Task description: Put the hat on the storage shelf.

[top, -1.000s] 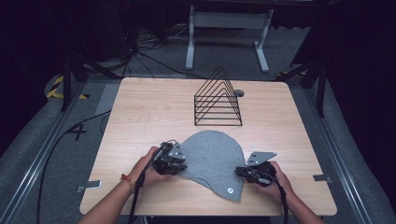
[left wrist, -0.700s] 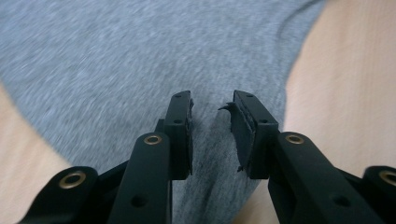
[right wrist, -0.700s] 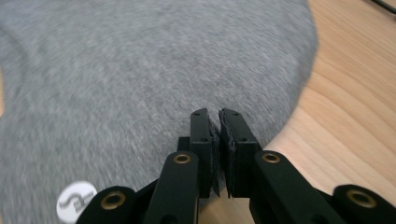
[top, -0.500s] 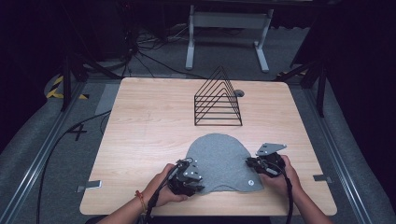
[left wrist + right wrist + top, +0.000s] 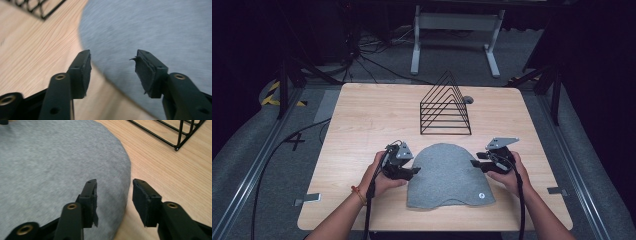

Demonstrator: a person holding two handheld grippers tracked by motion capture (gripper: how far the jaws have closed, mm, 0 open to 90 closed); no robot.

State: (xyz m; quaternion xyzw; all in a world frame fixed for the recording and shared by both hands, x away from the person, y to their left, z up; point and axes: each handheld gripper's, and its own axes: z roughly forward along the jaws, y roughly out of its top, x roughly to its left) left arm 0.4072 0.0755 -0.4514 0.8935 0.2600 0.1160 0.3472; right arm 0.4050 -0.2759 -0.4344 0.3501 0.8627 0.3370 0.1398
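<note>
Wooden tabletop (image 5: 362,120) bears a grey beanie (image 5: 447,175); left gripper (image 5: 404,170) and right gripper (image 5: 482,162) flank its edges, jaws spread, forearms angled inward.

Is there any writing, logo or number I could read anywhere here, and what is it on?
"4": a dark mark on the grey floor left of the light wooden table.
Small round white tag on the grey felt hat-shaped cloth: too small to read.
Nothing else carries readable text.
</note>
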